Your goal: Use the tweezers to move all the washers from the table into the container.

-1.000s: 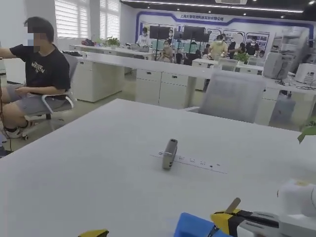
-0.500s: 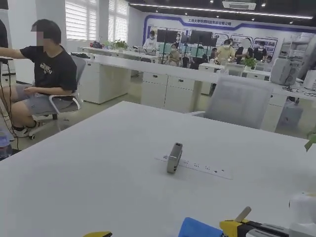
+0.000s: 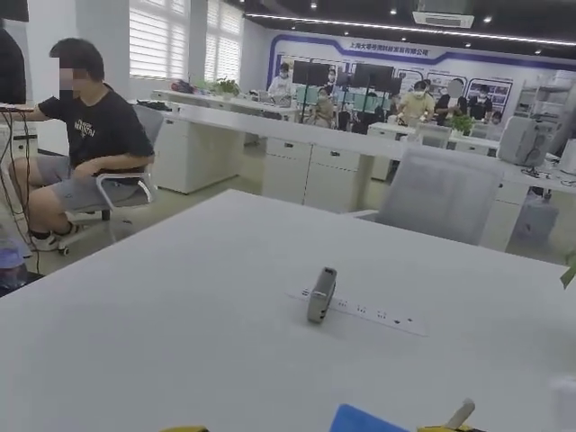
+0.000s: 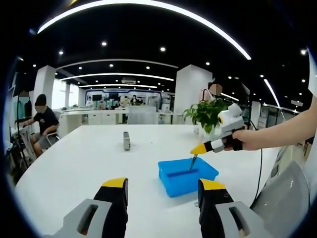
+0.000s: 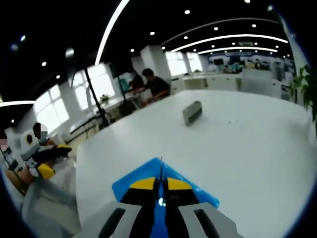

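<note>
**Step in hand.** Delivery over the container, by my reading. The right gripper (image 5: 159,184) holds the tweezers (image 5: 160,171) with its jaws closed tight on them. In the left gripper view the tips point down, over or just inside the container (image 4: 182,188). Whether a washer sits between the tips cannot be told; they are too fine to read.

**Left gripper** (image 4: 163,187). Jaws spread wide, nothing between them, held low at the near side of the container.

**Washers.** None can be made out on the table (image 4: 79,163) or inside the container.

**Next move, as judged.** Ease the squeeze on the tweezers so that anything held drops inside the walls. Then carry the tips to the next washer on the table and pinch its thin rim squarely.

**Materials and shapes.**
- Container: shallow rectangular tray, bright blue, smooth plastic look, low upright walls; near the table's near right part.
- Tweezers: slim, dark at the point, pale at the back end.
- Table: broad, white, matt, flat.
- Grey box (image 3: 321,294): small, rounded corners, upright, at mid-table, far beyond the container.
- Socket strip (image 3: 373,314): flat, white, just right of the grey box.
- Gripper jaws: grey bodies, yellow tips with black pads.
</note>
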The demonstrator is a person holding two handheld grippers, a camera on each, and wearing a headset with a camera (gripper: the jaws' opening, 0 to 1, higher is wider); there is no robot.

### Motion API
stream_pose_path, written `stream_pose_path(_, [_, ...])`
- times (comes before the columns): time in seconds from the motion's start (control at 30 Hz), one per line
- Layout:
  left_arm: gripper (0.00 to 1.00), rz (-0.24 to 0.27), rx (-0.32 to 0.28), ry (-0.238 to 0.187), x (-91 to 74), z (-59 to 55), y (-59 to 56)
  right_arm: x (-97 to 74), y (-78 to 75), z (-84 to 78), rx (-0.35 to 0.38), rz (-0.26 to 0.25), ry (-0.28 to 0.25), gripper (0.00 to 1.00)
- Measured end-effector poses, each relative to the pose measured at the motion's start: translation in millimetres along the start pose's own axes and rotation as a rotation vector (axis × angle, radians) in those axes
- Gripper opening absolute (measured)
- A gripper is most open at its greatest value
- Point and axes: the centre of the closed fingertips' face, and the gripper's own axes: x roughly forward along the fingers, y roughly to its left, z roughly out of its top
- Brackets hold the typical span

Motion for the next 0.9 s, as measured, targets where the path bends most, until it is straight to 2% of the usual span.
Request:
stream_pose_path(0.13, [0.56,0.0,-0.002,0.004,0.3,-0.8,0.2,-0.7,-6.1,-4.4,0.005,-0.011,0.011,0.02])
stream_pose_path(0.4, [0.55,-0.005,-0.002,0.01,0.8,-1.9,-0.4,0.6,-8.6,-8.4,0.001,-0.027,0.024,0.02])
stream_pose_path(0.63, [0.54,-0.008,-0.002,0.019,1.2,-3.6,-0.8,0.1,-3.7,-17.3,-0.007,-0.031,0.049,0.02])
stream_pose_path(0.9, [0.53,-0.008,-0.006,0.023,1.3,-4.6,-0.3,1.2,-5.3,-24.2,0.001,-0.035,0.066,0.03])
